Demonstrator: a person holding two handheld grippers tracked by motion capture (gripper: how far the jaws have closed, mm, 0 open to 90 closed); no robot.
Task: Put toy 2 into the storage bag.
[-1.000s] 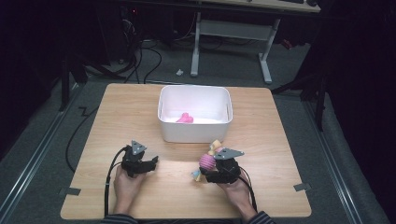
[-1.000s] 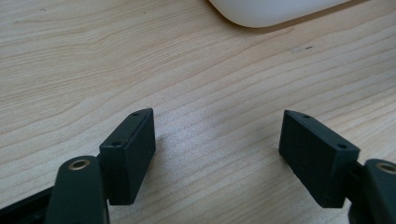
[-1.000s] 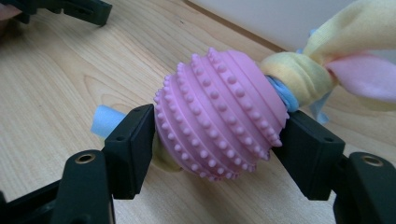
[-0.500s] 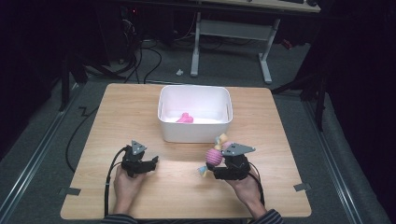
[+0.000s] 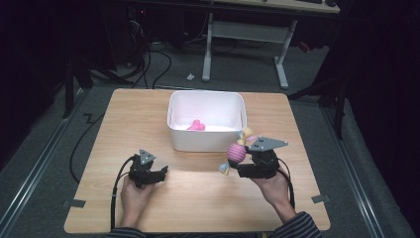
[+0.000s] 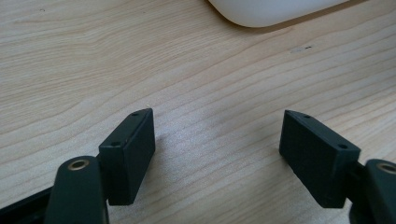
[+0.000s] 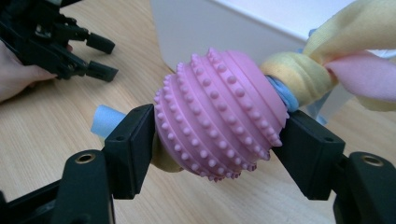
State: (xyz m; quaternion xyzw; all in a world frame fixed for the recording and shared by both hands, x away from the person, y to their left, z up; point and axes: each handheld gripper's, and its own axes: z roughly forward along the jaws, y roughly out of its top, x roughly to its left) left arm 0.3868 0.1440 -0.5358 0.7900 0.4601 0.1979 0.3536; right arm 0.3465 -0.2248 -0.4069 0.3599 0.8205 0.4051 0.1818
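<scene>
Toy point(image 5: 236, 152), pink knobbed ball with cloth tails: clenched in right gripper point(image 5: 241, 167), clear of table point(image 5: 124, 119), long axis toward 1 o'clock. Bin point(image 5: 205, 139) at 11 o'clock, near; nearer this hand. Left gripper point(image 5: 161, 171) released, empty.

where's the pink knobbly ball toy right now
The pink knobbly ball toy sits clamped in the right hand-held gripper, right of centre in the high view, just before the white bin.
</scene>
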